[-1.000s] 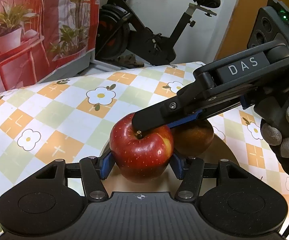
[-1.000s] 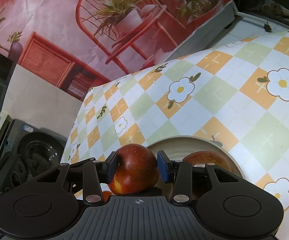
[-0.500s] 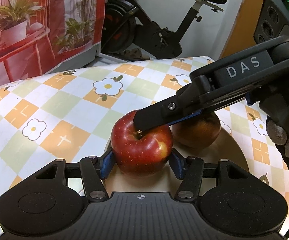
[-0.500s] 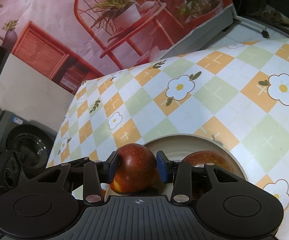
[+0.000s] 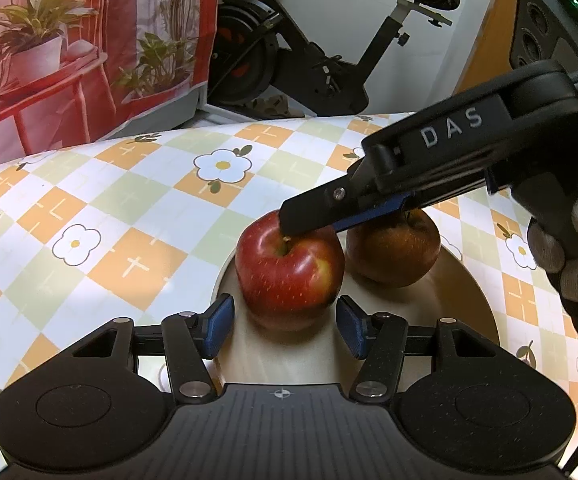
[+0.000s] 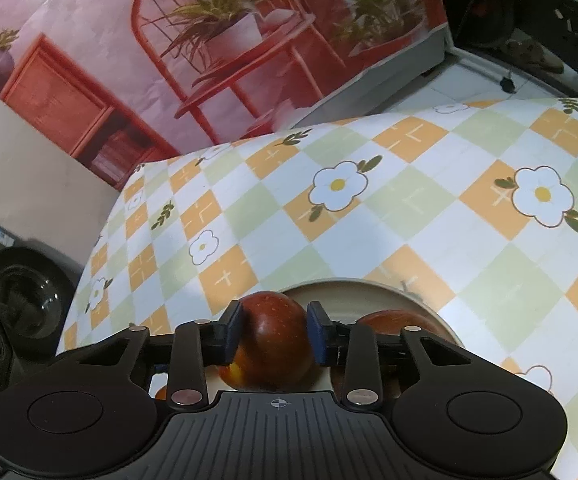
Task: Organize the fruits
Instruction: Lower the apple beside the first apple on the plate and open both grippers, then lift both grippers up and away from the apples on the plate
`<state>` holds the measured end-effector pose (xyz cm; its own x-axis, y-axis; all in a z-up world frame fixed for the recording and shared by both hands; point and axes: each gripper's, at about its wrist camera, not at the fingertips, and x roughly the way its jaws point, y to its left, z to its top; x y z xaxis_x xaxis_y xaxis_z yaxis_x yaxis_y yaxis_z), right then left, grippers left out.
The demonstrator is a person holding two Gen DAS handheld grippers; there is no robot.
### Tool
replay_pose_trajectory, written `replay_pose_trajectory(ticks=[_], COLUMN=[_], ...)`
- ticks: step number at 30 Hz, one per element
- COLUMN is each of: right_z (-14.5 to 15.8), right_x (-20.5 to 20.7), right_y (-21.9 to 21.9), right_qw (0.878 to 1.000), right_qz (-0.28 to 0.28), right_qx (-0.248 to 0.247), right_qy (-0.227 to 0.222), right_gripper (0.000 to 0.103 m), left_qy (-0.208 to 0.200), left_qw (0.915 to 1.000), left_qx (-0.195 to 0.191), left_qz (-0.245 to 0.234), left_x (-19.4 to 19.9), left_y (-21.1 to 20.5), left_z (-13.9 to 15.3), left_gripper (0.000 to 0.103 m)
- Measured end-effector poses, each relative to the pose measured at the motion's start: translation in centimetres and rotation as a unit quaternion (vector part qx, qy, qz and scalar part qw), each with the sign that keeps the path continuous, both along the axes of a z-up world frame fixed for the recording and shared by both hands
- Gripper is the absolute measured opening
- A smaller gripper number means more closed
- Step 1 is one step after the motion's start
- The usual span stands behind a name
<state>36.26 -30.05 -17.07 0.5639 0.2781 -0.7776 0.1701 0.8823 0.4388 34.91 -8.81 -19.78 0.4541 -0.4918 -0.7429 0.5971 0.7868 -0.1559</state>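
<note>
A red apple [image 5: 289, 268] sits on a cream plate [image 5: 441, 304], with a darker brownish apple [image 5: 393, 252] just behind it to the right. My left gripper [image 5: 285, 326] is open, its blue pads drawn back and apart from the red apple. My right gripper [image 6: 275, 332] is shut on the red apple [image 6: 275, 340] from above; in the left wrist view its black finger [image 5: 329, 208] lies across the apple's top. The second apple [image 6: 389, 320] shows beside it on the plate [image 6: 409, 296].
The table wears a checked cloth with white flowers [image 5: 221, 166]. An exercise bike [image 5: 309, 52] stands beyond the far edge. A red plant backdrop [image 6: 225, 40] hangs behind. A dark appliance [image 6: 17, 296] sits off the table's left side.
My left gripper has opened and let go of the red apple, pulling back slightly. My right gripper stays shut on the same apple over the plate.
</note>
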Motion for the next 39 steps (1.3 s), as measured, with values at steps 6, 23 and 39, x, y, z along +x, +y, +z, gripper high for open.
replay_pose_trajectory(ticks=[6, 23, 39], right_z=[0.3, 0.5, 0.9], right_x=[-0.2, -0.3, -0.5], right_y=[0.4, 0.6, 0.9], right_qw=[1.0, 1.0, 0.999], right_qz=[0.004, 0.0, -0.007], right_qx=[-0.013, -0.029, -0.053], right_qy=[0.002, 0.003, 0.005], right_gripper=[0.031, 0.031, 0.031], left_qy=[-0.001, -0.006, -0.009], left_qw=[1.0, 1.0, 0.9999], left_qx=[-0.001, 0.0, -0.003], left_qz=[0.004, 0.003, 0.006], left_x=[-0.3, -0.9, -1.5], left_y=[0.1, 0.4, 1.0], left_z=[0.1, 0.3, 0.9], left_gripper=[0.06, 0.06, 0.059])
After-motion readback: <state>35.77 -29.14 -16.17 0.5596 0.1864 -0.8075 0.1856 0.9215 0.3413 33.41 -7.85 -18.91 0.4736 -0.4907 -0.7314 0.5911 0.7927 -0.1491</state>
